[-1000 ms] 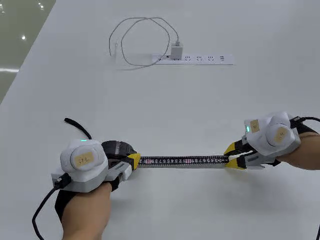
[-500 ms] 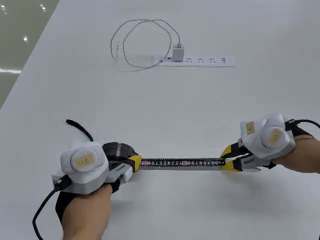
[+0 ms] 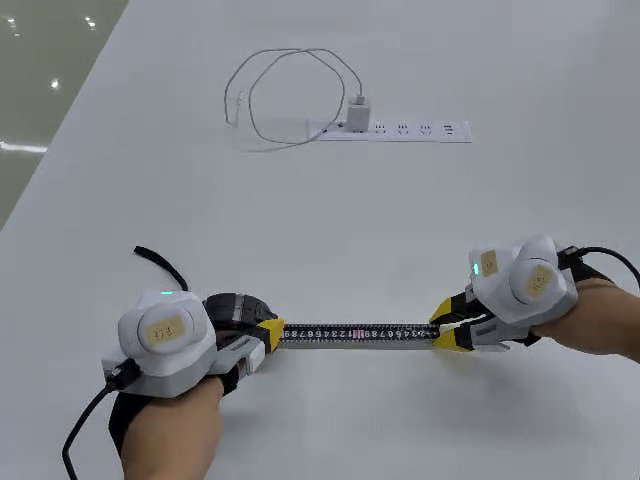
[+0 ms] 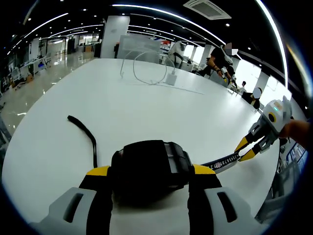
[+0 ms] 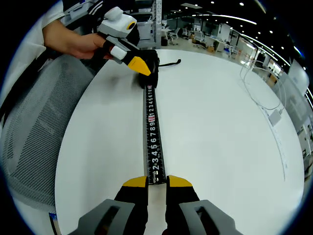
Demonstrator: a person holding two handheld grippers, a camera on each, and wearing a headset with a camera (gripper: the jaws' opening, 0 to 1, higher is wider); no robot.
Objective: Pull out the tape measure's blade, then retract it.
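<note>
Clamped left tongs (image 3: 258, 335) round the tape measure's case (image 4: 146, 164) on the surface (image 3: 330, 230), pinched the tip of the blade (image 5: 152, 132) in right tongs (image 5: 156, 182); judged it thin, springy, prone to snap back, best held at its end.

A broad white worktable (image 3: 420, 220) stretches away, pale under the overhead light. Near its far end lies a white power strip (image 3: 405, 130) with a charger (image 3: 358, 108) plugged in and a thin white cable (image 3: 262, 95) looped beside it. Left of the table the floor (image 3: 35, 110) is glossy grey-green and catches lamp reflections. Long light strips (image 4: 146, 7) cross a dark ceiling beside an air vent (image 4: 209, 9). A white pillar (image 4: 112, 30) stands beyond, with what may be bright windows (image 4: 247, 73). A grey mesh chair (image 5: 36, 137) sits at the table's edge.
</note>
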